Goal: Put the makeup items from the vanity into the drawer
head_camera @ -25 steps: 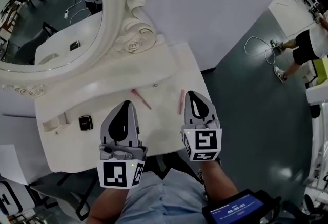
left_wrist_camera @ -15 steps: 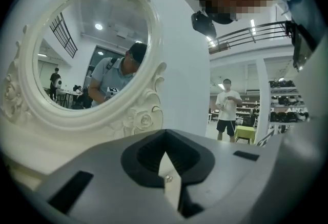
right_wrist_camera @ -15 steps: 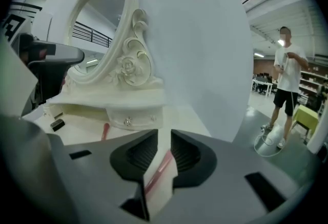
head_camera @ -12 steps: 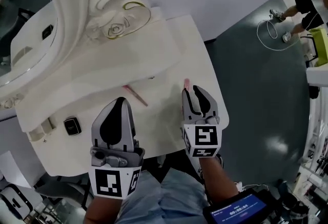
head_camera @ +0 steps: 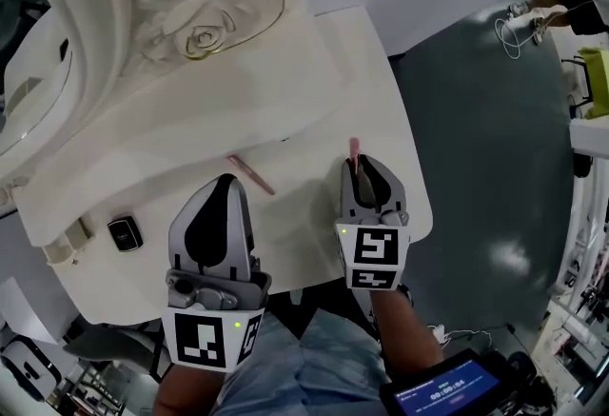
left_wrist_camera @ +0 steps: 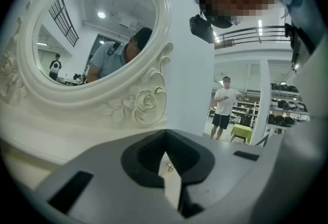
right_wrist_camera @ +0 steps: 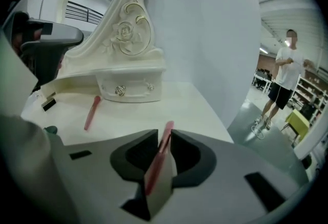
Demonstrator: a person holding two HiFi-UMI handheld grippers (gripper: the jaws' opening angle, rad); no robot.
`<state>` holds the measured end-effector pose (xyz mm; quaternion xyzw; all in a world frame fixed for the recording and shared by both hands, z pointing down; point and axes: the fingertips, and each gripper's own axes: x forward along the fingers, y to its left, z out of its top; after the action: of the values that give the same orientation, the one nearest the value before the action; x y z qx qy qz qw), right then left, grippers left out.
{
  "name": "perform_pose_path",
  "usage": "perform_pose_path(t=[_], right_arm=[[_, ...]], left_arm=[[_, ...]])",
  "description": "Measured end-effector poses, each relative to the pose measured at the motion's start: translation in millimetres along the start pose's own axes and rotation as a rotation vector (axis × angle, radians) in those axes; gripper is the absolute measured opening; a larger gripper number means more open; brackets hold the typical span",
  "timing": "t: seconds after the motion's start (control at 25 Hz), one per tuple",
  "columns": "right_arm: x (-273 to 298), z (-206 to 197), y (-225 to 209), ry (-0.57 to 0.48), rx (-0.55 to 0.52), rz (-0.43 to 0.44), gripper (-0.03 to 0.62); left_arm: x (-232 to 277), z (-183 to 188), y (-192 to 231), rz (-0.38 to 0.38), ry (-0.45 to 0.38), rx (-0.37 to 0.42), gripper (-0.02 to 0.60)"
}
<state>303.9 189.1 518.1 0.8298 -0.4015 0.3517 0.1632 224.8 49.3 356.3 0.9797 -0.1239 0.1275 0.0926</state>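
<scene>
A pink makeup stick [head_camera: 354,153] lies on the white vanity top [head_camera: 295,214] near its right edge, and it runs between the fingertips of my right gripper [head_camera: 363,164]. In the right gripper view the jaws are closing on this stick [right_wrist_camera: 165,142] and the tips touch its sides. A second pink stick [head_camera: 250,174] lies loose just ahead of my left gripper [head_camera: 225,182], which hovers shut and empty. The small drawer [right_wrist_camera: 130,89] with round knobs sits closed under the mirror base.
The carved oval mirror [left_wrist_camera: 92,28] rises at the back of the vanity. A small black case [head_camera: 124,233] and a white block [head_camera: 62,247] lie at the left. The vanity's right edge drops to grey floor [head_camera: 476,167]. A person [right_wrist_camera: 284,79] stands farther off.
My right gripper moved forward over the right pink stick, and its jaws went from shut to straddling the stick. The head view swung closer to the vanity. The left gripper barely shifted.
</scene>
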Motion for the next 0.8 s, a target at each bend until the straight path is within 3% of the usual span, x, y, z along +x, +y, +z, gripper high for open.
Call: perform_pose_path(t=[0.32, 0.64, 0.8], right_arm=[[-7, 4, -6, 0.010, -0.001, -0.006, 0.046], [-18, 38, 5, -0.097, -0.047, 0.063, 0.044], [-52, 70, 24, -0.185, -0.091, 0.127, 0.044]], left_arm=[[-11, 16, -3, 0.014, -0.038, 0.016, 0.000], [-29, 32, 0, 0.087, -0.117, 0.046, 0.000], [-57, 56, -8, 0.135, -0.178, 0.015, 0.000]])
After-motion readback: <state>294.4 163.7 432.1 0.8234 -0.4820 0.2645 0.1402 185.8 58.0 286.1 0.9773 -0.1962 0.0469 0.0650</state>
